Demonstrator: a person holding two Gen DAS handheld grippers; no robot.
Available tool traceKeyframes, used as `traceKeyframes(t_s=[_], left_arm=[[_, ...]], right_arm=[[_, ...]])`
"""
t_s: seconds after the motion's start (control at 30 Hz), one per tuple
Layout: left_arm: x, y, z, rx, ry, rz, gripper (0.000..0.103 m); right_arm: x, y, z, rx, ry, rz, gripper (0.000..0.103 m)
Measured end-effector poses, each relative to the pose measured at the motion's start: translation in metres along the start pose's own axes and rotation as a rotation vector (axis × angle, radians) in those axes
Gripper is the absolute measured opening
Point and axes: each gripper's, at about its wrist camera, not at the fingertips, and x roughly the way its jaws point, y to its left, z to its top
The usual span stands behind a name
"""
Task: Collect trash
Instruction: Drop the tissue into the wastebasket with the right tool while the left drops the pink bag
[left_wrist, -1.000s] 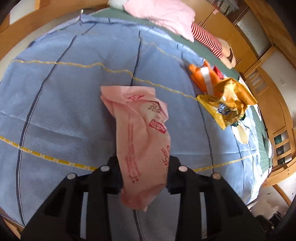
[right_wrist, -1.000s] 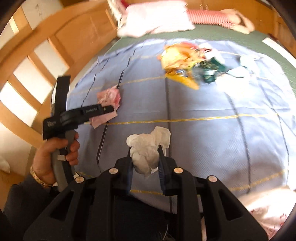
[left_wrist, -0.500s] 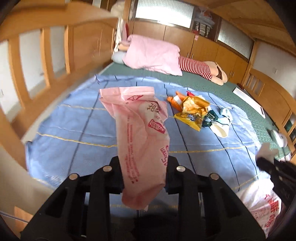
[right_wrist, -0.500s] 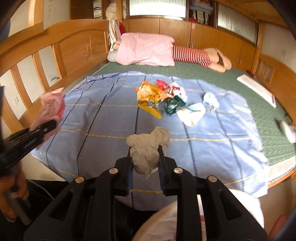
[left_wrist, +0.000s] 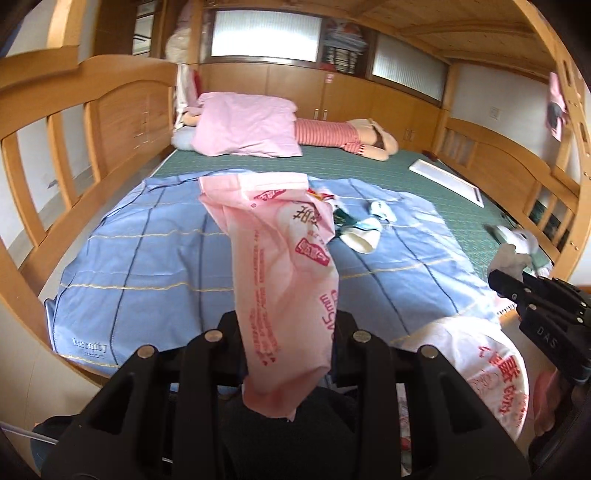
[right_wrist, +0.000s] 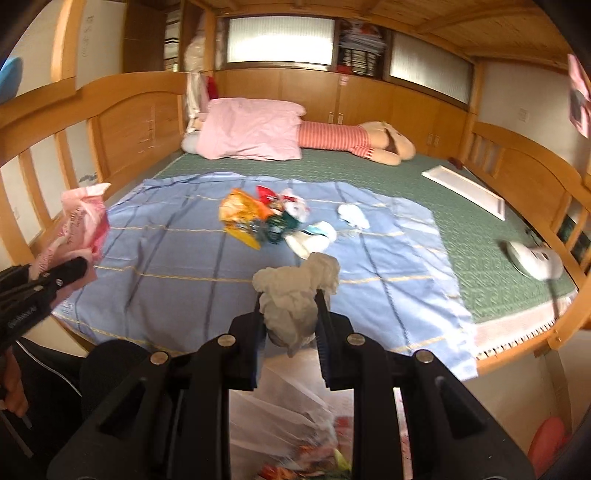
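With both loads pinched, I carry trash toward the bag.
Left gripper (left_wrist: 288, 334) clamps the pink wrapper (left_wrist: 280, 273); right gripper (right_wrist: 289, 321) clamps the crumpled tissue (right_wrist: 295, 291), above the near white bag (right_wrist: 280, 417).

Each tool (left_wrist: 288, 328) black plastic — silver screw heads, white lettering.

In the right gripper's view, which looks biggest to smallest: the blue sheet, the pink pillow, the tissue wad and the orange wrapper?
1. Blue sheet
2. Pink pillow
3. Tissue wad, though it sits right at the camera, clamped in the right gripper, so it looks inflated
4. Orange wrapper
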Motion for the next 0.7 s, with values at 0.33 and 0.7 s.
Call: traceKeyframes(t_s=[0.33, 0.7], left_arm=[[0.005, -0.037, -0.01, 0.075, 0.05, -0.117, 0.032], [0.017, -0.086, -0.033, 0.201, 0.14, -0.321, 0.032]], right_arm=[[0.033, -0.048, -0.076, 0.108, 0.287, 0.068, 0.033], [0.0, -0.126, -0.074, 0.465, 0.137, 0.09, 0.068]])
